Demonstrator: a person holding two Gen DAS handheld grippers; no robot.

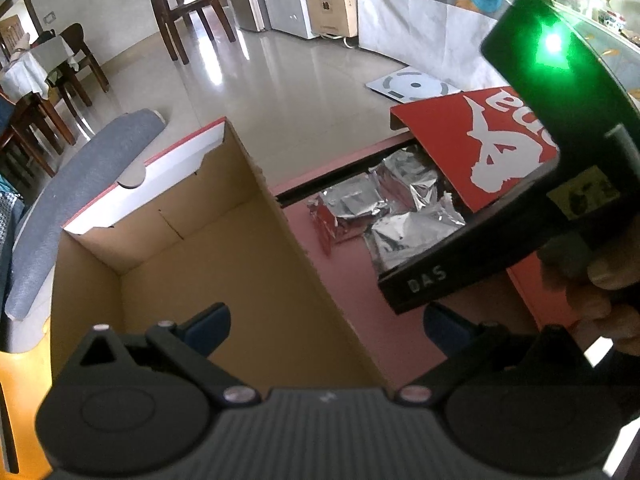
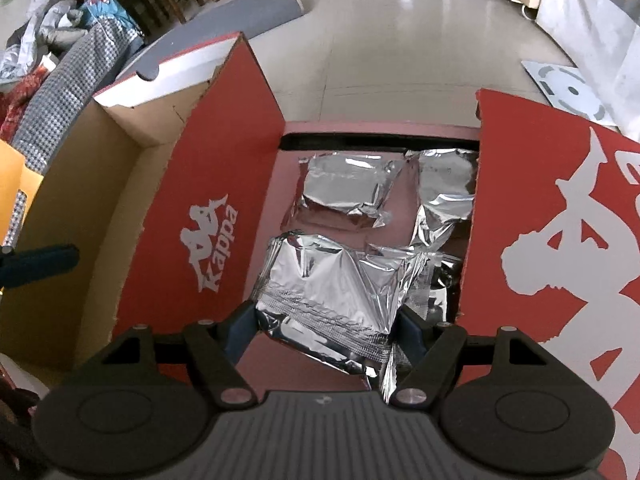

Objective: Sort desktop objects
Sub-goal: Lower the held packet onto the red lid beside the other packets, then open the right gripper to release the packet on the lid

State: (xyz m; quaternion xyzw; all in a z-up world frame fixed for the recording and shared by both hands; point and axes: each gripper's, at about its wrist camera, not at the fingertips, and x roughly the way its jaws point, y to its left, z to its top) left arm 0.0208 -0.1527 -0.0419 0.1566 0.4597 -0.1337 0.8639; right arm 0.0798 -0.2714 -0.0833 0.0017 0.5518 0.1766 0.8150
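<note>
Both grippers point steeply down at a pink table (image 2: 320,364). Right gripper (image 2: 326,330) has its blue fingers (image 2: 240,328) set against the two sides of the nearest foil packet (image 2: 332,292), pinching it — the packet lies on the table between two red boxes. Left gripper (image 1: 324,326) is spread wide with nothing between its fingers, over the rim of the open cardboard box (image 1: 192,248), whose brown inside shows nothing in it.

Three more foil packets (image 2: 348,188) lie further back on the table, close together, some overlapping. A red box lid (image 2: 560,240) with a white logo stands just right of them, its edge over one packet. The open box's red wall (image 2: 208,220) closes the left side, so the packets sit in a narrow lane. Beyond the table's far edge lies bare tiled floor (image 2: 380,40), with a grey rolled mat (image 1: 80,184) and wooden chairs (image 1: 184,8) well apart.
</note>
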